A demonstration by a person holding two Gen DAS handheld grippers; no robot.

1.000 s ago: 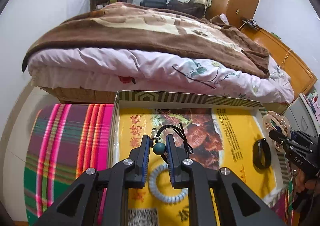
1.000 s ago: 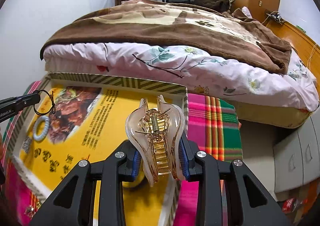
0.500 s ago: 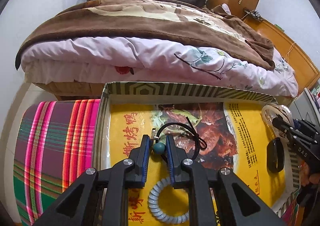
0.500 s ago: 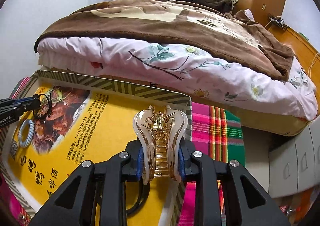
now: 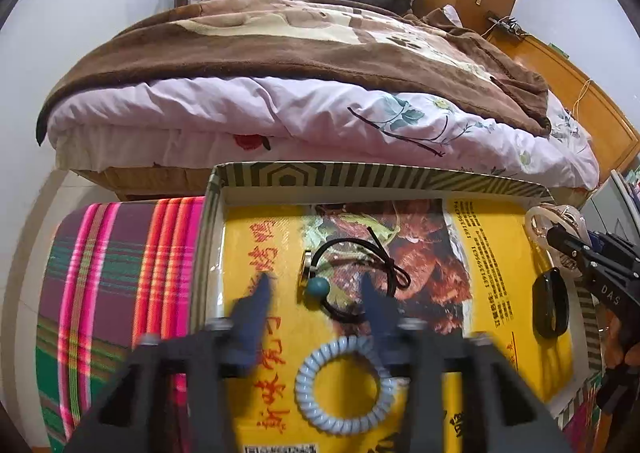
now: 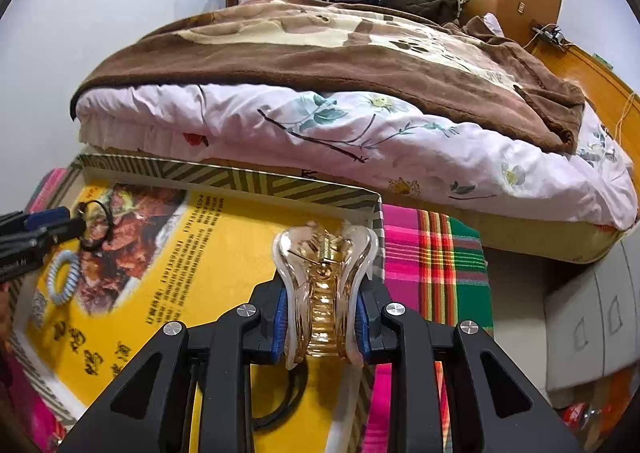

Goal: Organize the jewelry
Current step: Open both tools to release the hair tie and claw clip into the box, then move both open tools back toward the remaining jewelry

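A black hair tie with a teal bead (image 5: pixel 318 287) lies on the yellow floor of the shallow box (image 5: pixel 360 173). My left gripper (image 5: pixel 314 281) straddles the bead with its jaws opening; the blurred pads stand clear of it on both sides. A grey-blue spiral hair tie (image 5: pixel 344 385) lies just in front of it. My right gripper (image 6: pixel 322 317) is shut on a clear amber claw clip (image 6: pixel 326 281), held upright over the box's right edge. A black band (image 5: pixel 554 307) lies in the box beneath it. In the right wrist view the left gripper (image 6: pixel 76 227) is at the far left.
The box (image 6: pixel 224 177) rests on a striped pink, red and green cloth (image 5: pixel 120 285). Right behind it is a bed (image 5: pixel 320 113) with a brown blanket. Grey drawers (image 6: pixel 592 321) stand to the right, with a desk and chair by the far window.
The left jaws have spread apart and let go of the teal bead; the hair tie now lies on the box floor. The right gripper still holds the claw clip.
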